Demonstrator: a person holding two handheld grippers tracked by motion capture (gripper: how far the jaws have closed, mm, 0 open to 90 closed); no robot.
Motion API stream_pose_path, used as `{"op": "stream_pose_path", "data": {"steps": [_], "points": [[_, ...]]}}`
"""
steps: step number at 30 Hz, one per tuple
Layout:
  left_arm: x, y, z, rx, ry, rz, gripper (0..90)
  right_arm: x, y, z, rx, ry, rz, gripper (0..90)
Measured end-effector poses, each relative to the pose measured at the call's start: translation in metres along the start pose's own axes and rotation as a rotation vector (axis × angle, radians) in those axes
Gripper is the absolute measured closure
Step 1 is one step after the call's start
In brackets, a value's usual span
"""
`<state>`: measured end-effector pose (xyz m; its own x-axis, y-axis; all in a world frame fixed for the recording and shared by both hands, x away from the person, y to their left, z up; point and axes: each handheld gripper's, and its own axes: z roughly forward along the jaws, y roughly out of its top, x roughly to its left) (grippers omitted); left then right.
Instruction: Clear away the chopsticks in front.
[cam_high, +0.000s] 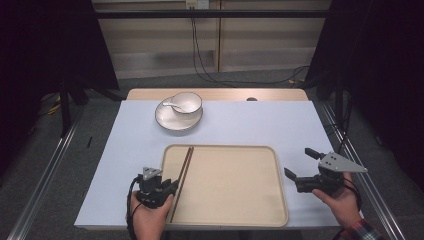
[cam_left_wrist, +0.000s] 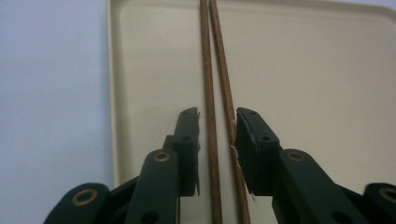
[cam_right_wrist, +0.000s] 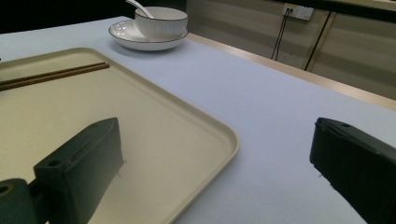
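White plate (cam_high: 178, 118): on the pale blue table cover (cam_high: 250, 122), toward its far edge, left of centre. White bowl (cam_high: 187, 103): stands on the plate. White spoon (cam_high: 173, 105): rests in the bowl, handle leaning over the bowl's left rim. Wooden table edge (cam_high: 220, 94): a strip showing just beyond the plate. Black cables (cam_high: 200, 65): hang down the wall behind the plate, trailing across the grey floor (cam_high: 100, 125).
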<state>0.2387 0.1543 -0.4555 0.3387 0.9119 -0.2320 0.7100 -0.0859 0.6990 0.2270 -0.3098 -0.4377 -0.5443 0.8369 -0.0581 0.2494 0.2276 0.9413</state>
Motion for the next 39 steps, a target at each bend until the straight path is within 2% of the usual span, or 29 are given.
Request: {"op": "stream_pose_path", "data": {"steps": [5,6,7,9,13,20,23,24,33,39], "points": [[0.001,0.003,0.001,-0.027,-0.009,0.004,60.6,0.002,0.001,-0.001,0.001,-0.003,-0.001,2.1],[0.001,0.005,0.001,-0.042,-0.014,0.003,60.6,0.003,0.001,-0.002,0.002,-0.006,-0.003,2.1],[0.002,0.006,0.001,-0.054,-0.015,0.007,55.8,0.003,0.001,-0.003,0.001,0.001,-0.006,2.1],[0.004,0.012,-0.002,-0.093,-0.019,0.008,52.2,0.003,0.002,-0.003,-0.003,-0.014,-0.007,2.1],[0.005,0.017,-0.007,-0.134,-0.023,0.016,49.9,0.003,0.003,-0.003,-0.004,-0.015,-0.003,2.1],[0.009,0.023,-0.005,-0.167,-0.042,0.021,42.7,0.002,0.002,-0.002,-0.003,-0.015,-0.007,2.0],[0.01,0.026,-0.004,-0.174,-0.049,0.036,38.4,0.001,0.002,-0.002,0.0,-0.016,-0.008,2.0],[0.01,0.026,-0.003,-0.184,-0.051,0.028,37.0,0.001,0.002,-0.002,0.0,-0.013,-0.006,2.0],[0.014,0.031,0.001,-0.208,-0.064,0.065,29.9,0.0,0.002,-0.003,0.002,-0.019,-0.002,2.0],[0.02,0.035,0.003,-0.256,-0.065,0.108,24.6,0.0,0.001,-0.003,0.004,-0.018,-0.004,2.0]]}}
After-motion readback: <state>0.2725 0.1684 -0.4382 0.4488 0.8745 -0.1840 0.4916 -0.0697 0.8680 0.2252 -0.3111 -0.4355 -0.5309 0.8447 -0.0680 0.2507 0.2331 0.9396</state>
